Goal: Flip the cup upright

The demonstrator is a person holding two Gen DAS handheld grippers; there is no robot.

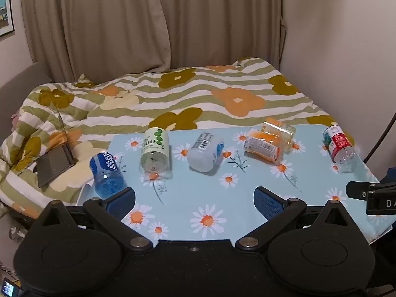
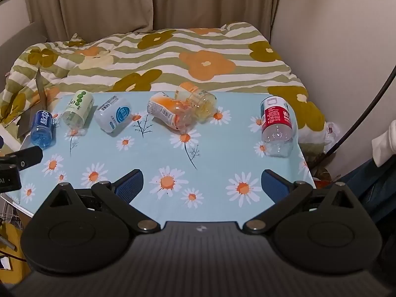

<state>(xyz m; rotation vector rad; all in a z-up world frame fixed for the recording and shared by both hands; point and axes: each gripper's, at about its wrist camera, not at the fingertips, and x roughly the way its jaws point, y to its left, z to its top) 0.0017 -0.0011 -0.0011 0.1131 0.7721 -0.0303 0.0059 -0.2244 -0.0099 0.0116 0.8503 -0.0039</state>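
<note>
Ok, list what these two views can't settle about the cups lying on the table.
- Blue cup: in the left wrist view its near end is hidden behind the left gripper finger.
- Orange cup and clear yellowish cup: they overlap in both views, so touching or stacked is unclear.
- Labels: print too small and blurred to read.
- Table: its near edge is hidden by the right gripper.

Home bedroom, bed with floral striped duvet [image 1: 173,99], beige curtains [image 1: 123,19], framed picture [image 1: 5,10] on wall
</note>
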